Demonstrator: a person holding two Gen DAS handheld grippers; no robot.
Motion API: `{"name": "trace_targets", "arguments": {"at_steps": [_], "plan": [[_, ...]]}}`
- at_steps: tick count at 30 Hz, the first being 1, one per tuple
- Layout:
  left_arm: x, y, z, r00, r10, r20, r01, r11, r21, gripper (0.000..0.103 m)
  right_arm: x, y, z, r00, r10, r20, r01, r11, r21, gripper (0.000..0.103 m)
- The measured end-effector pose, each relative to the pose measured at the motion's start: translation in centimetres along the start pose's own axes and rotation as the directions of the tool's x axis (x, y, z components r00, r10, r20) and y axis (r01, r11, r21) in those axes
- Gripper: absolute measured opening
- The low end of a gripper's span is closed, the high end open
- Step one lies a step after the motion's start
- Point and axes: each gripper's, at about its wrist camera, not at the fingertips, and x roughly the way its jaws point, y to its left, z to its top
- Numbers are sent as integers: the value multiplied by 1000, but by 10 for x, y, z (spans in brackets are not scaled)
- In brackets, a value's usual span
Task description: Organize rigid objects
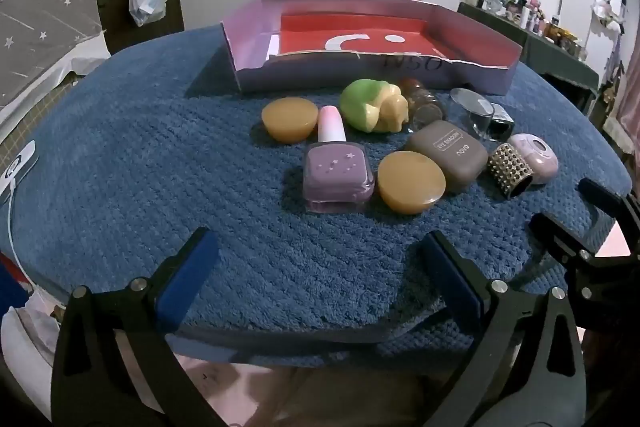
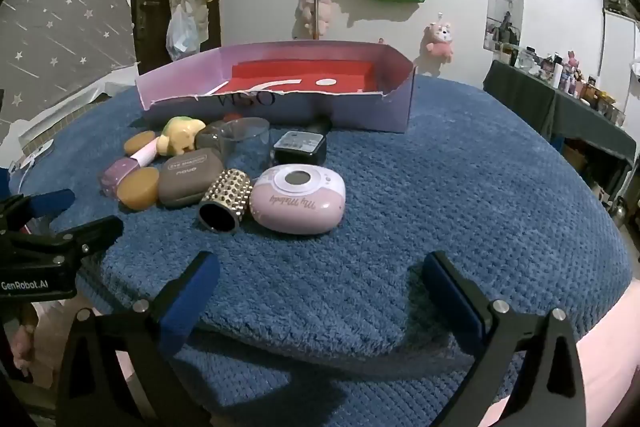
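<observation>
On the blue mat, the cardboard box holds only its red liner. The toys, cases and bottle lie clustered just before it. Both the left gripper and right gripper hover with jaws wide apart, holding nothing.

I see a dim indoor scene in both views, lit from above; the box casts a soft shadow on the blue mat, and fisheye bends and darkens the edges, with faint grain
</observation>
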Motion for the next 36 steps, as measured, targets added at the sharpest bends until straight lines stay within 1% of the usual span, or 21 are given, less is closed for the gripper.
{"name": "trace_targets", "arguments": {"at_steps": [2,33,36], "plan": [[0,0,0,1000,2,2,-2,1000,3,103,0,1,-1,1000,-7,14,7,1000,-11,103],[-3,5,1,1000,-8,10,8,1000,6,103,1,0,1,1000,-7,2,7,1000,-3,103],[-5,5,0,1000,-10,11,10,1000,6,103,0,0,1,1000,2,-10,-2,1000,-6,103]]}}
